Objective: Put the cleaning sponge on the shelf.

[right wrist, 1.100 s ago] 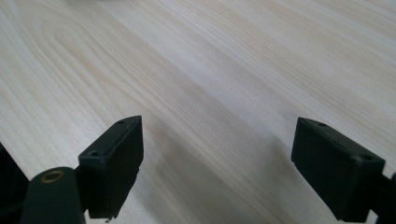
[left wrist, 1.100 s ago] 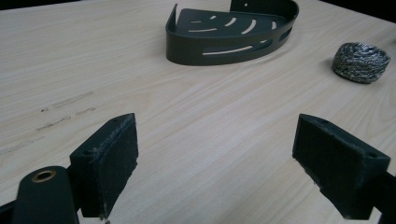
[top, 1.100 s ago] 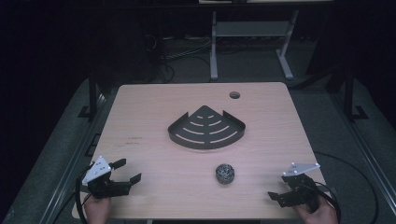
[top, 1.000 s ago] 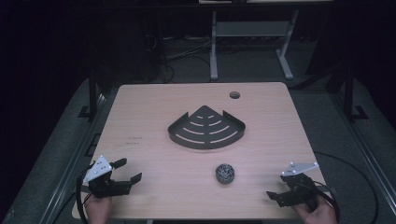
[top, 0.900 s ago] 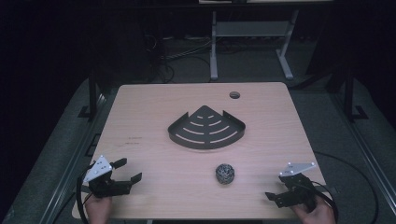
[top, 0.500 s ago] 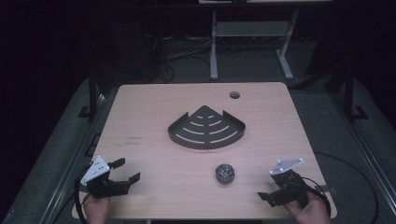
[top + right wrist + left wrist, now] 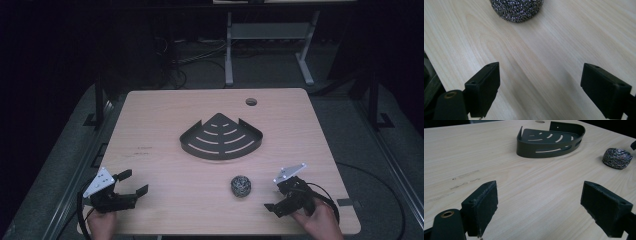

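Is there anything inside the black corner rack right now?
The black corner rack holds nothing: its slotted floor shows bare in the high view. In the left gripper view its front wall hides part of that floor. The steel-wool ball lies apart on the table.

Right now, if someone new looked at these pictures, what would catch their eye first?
Probably the dark slotted corner shelf at the middle of the pale wooden table. Next, the shiny steel scouring ball nearer the person, with the right gripper open just beside it, not touching. The left gripper sits open at the table's near left corner.
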A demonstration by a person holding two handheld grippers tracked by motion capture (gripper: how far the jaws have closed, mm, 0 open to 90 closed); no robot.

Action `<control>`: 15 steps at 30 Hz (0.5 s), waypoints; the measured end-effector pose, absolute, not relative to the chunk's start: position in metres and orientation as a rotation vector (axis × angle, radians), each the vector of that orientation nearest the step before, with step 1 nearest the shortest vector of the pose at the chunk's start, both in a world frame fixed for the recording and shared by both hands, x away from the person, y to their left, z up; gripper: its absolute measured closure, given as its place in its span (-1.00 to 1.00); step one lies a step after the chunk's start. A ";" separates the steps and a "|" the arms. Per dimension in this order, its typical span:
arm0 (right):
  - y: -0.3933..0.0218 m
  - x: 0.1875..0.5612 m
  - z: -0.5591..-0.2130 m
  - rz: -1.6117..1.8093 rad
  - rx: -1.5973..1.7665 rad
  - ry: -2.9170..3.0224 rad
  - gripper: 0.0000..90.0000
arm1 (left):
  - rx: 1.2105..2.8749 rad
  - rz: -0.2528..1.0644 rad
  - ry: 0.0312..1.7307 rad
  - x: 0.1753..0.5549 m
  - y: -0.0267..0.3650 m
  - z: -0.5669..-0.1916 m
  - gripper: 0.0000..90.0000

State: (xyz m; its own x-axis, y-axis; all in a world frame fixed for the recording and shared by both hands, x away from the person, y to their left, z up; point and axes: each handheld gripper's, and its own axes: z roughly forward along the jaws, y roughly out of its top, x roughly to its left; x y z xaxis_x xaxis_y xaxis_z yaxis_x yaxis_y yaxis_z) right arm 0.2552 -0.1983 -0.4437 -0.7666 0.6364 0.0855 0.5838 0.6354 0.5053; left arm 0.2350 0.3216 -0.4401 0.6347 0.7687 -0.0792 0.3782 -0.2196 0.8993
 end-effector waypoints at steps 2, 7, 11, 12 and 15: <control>-0.197 0.256 -0.443 0.797 1.023 2.749 -0.65 | 1.835 0.478 0.913 0.235 0.322 -0.440 -0.70; -0.191 0.258 -0.439 0.799 0.998 2.761 -0.65 | 1.833 0.477 0.912 0.235 0.322 -0.440 -0.70; -0.186 0.260 -0.438 0.817 0.983 2.776 -0.65 | 1.832 0.480 0.913 0.235 0.322 -0.440 -0.70; -0.183 0.262 -0.438 0.806 0.969 2.786 -0.65 | 1.833 0.479 0.912 0.235 0.322 -0.440 -0.70; -0.180 0.263 -0.437 0.800 0.960 2.788 -0.65 | 1.834 0.479 0.910 0.235 0.321 -0.440 -0.70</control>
State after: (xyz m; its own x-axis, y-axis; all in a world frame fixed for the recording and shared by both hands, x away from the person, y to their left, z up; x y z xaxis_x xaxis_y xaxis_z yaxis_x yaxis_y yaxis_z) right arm 0.2626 -0.1797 -0.4374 -0.7990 0.5952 0.0854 0.5499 0.6659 0.5042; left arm 0.2350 0.3214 -0.4398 0.6392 0.7655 -0.0737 0.3726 -0.2244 0.9005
